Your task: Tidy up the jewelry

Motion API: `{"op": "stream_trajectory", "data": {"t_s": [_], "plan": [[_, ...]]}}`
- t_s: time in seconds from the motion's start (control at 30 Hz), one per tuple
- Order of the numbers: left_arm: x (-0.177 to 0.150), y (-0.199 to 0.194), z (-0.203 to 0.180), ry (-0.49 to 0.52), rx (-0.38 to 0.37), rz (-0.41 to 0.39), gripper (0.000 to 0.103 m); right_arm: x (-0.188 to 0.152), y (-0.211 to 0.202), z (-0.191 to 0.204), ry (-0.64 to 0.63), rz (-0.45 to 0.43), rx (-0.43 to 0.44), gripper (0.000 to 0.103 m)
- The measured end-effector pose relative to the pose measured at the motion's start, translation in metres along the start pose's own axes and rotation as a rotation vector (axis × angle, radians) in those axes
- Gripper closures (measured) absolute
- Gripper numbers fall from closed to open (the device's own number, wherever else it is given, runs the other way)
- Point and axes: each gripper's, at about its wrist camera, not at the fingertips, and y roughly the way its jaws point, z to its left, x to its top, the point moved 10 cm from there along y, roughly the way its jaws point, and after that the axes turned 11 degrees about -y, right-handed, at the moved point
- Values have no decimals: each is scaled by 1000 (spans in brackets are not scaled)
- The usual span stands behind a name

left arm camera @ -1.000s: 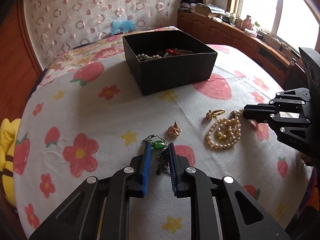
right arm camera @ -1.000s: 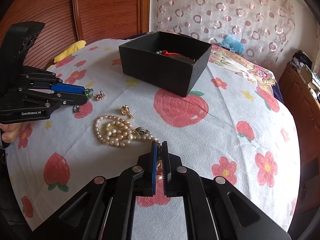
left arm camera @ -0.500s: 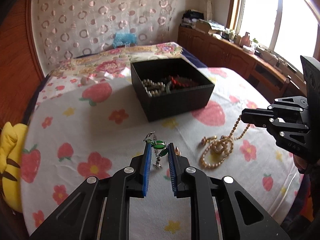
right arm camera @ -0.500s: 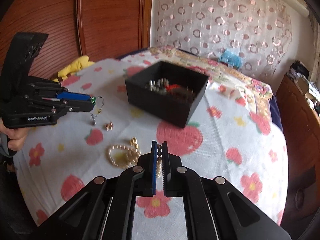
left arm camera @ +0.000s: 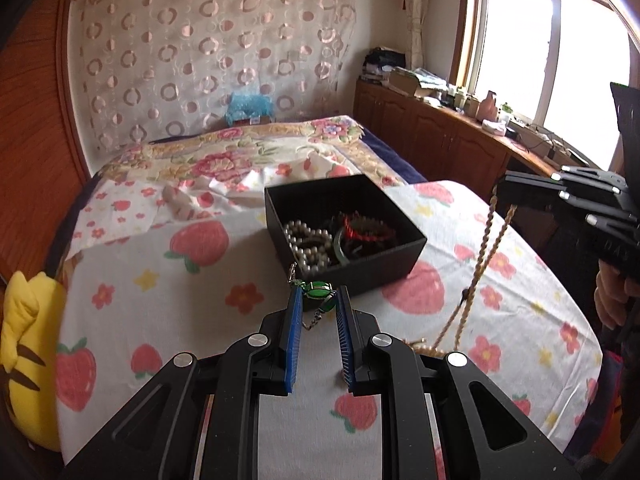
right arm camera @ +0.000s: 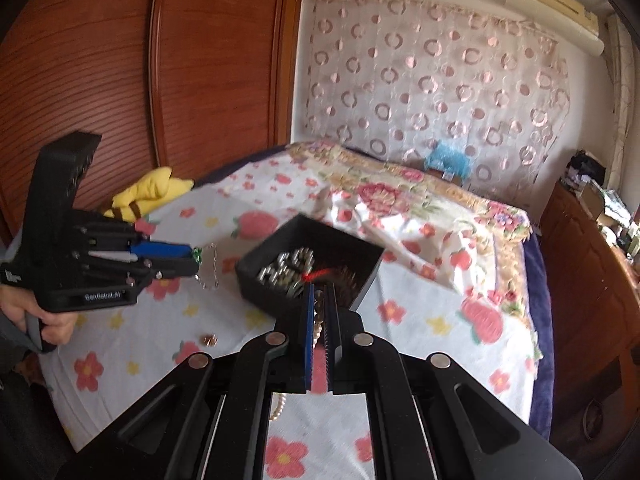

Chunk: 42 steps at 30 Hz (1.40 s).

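My left gripper [left arm camera: 318, 300] is shut on a green-stone chain bracelet [left arm camera: 318, 291], whose chain dangles between the blue pads. It hangs above the flowered sheet, just short of the black box [left arm camera: 380, 268], which holds pearls and red and dark pieces. To the right, my right gripper [left arm camera: 500, 190] is shut on a pearl necklace [left arm camera: 480, 264] that hangs in a long loop down to the sheet. In the right wrist view, pearls [right arm camera: 319, 314] sit between the pads of the right gripper [right arm camera: 319, 300], near the black box [right arm camera: 260, 292]. The left gripper [right arm camera: 194, 258] is at its left.
A small pink-gold earring [right arm camera: 209, 339] lies on the sheet. A yellow plush toy [left arm camera: 28, 352] sits at the bed's left edge. Wooden cabinets [left arm camera: 440, 140] with clutter stand under the window. A person's hands [left arm camera: 612, 300] [right arm camera: 52, 320] hold the grippers.
Both grippers have risen off the sheet with their jewelry. The pearl necklace has lifted from a pile into a hanging loop, and the green bracelet now dangles in the air.
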Motion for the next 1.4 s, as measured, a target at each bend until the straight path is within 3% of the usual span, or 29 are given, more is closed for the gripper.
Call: {"op": "stream_trajectory", "data": {"t_s": [0.5,0.9,1.1,1.4], "plan": [[47,4,-17,30,-30,-58,87,74,-20,-46,2,-115,-42,98],[62,32,-22,28,-43,-31,87,122,-15,-68,-22,-186,-66,98],[57,49,-23,21,-52,1,87,127,-2,-69,-24,-184,-59,98],[53,58,-24,21,-54,23,86,105,47,-69,3,-108,-32,98]]}}
